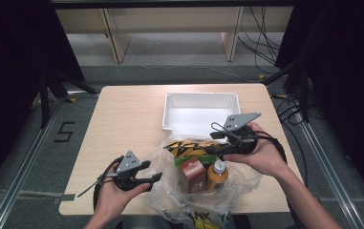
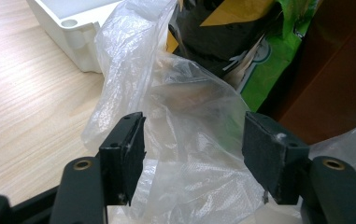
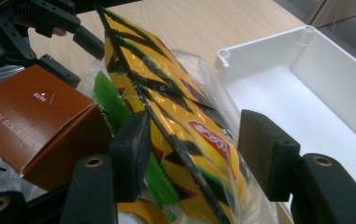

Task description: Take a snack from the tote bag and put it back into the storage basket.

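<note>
Landmark: the clear plastic bag (image 1: 189, 191) at the near edge of the table (image 1: 122, 124).

Left side first. Your left gripper (image 1: 156, 177) sits at the bag's left flank, jaws wide apart, a fold of film bulging between the pads without being pinched. My reading: it is placed there to steady the bag's mouth.

Inside the bag: a brown carton (image 1: 191, 174), an orange bottle (image 1: 217, 175), and at the far side the yellow-and-black snack packet (image 1: 189, 145).

Right side. Your right gripper (image 1: 218, 148) straddles that packet, jaws about half open; the left pad looks against it, the right pad stands off, so no grip yet. The white bin (image 1: 201, 114), just beyond the bag, is probably where the packet goes.

View differences: the right gripper view shows the pad gap around the packet (image 3: 185, 130) and a green wrapper (image 3: 115, 100) underneath; the high view gives the bottle and the layout; the left gripper view shows loose film (image 2: 189, 140).
</note>
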`<state>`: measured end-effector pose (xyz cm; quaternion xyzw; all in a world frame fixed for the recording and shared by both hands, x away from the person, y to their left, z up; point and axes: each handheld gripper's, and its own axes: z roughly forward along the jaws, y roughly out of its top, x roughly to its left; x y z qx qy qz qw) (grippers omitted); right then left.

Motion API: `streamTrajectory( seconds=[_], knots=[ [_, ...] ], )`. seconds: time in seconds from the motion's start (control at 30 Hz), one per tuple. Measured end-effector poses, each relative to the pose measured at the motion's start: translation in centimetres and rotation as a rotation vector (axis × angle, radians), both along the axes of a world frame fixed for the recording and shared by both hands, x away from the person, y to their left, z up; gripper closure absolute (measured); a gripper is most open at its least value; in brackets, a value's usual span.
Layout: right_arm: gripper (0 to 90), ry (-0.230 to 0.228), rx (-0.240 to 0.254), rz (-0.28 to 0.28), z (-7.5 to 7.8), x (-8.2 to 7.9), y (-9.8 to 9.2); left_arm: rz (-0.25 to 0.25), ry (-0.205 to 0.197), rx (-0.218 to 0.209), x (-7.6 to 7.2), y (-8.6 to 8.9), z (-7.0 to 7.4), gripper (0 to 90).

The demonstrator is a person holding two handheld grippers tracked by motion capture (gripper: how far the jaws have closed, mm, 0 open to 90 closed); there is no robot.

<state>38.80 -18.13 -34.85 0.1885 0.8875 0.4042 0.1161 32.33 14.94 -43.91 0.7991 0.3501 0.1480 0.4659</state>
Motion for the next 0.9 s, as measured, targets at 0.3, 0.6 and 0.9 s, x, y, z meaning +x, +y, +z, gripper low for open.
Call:
streamTrajectory(
  seconds=[0.3,0.6,0.9],
  knots=[
    [54.1,-0.008,-0.020,0.010,-1.0,0.4,0.6,0.001,0.011,0.009,0.0,0.0,-0.1,38.7],
    [69.5,-0.075,-0.055,0.053,-1.3,0.2,0.5,0.018,0.015,-0.002,0.0,-0.1,-0.4,38.2],
    [83.4,-0.161,-0.080,0.119,-1.4,-0.1,0.5,-0.006,0.014,0.037,0.2,0.0,-0.6,37.9]
  ],
)
